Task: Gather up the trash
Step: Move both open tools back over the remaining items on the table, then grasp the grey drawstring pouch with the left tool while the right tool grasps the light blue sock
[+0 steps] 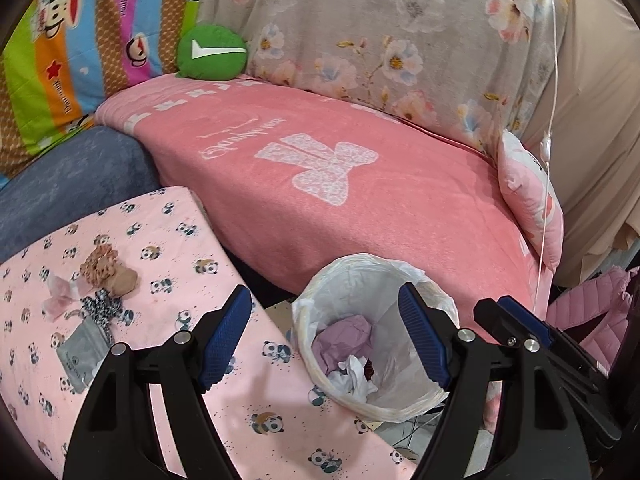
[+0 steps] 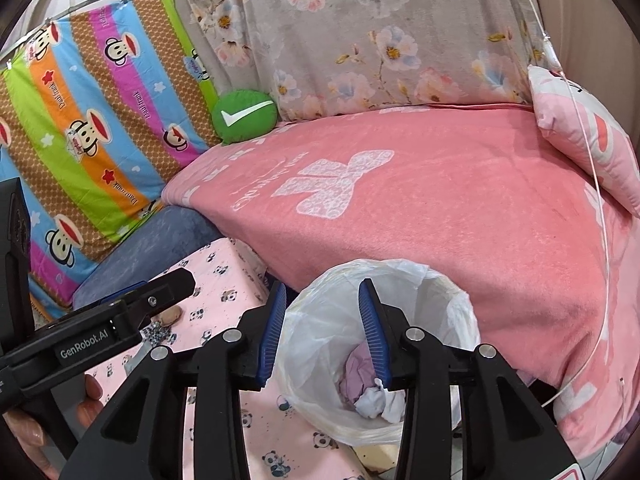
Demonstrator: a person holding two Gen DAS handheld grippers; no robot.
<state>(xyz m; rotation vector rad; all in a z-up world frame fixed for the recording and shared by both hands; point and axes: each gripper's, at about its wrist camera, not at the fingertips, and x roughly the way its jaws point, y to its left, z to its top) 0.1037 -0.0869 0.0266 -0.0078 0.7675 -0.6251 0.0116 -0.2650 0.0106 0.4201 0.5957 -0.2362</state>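
Nothing is held by the right gripper [image 2: 322, 330], whose jaws stand partly apart above the lined trash bin [image 1: 416, 410]; crumpled purple and white paper [image 1: 344, 354] already lies inside. The left gripper [image 1: 326, 334] is spread wide and empty between bin and panda-print table [image 1: 256, 396]. Further off, the trash pile [image 1: 90, 300] of scraps and a grey packet waits on that table. The loose liner could be snagged and the bin tipped, or light scraps scattered by a careless reach.
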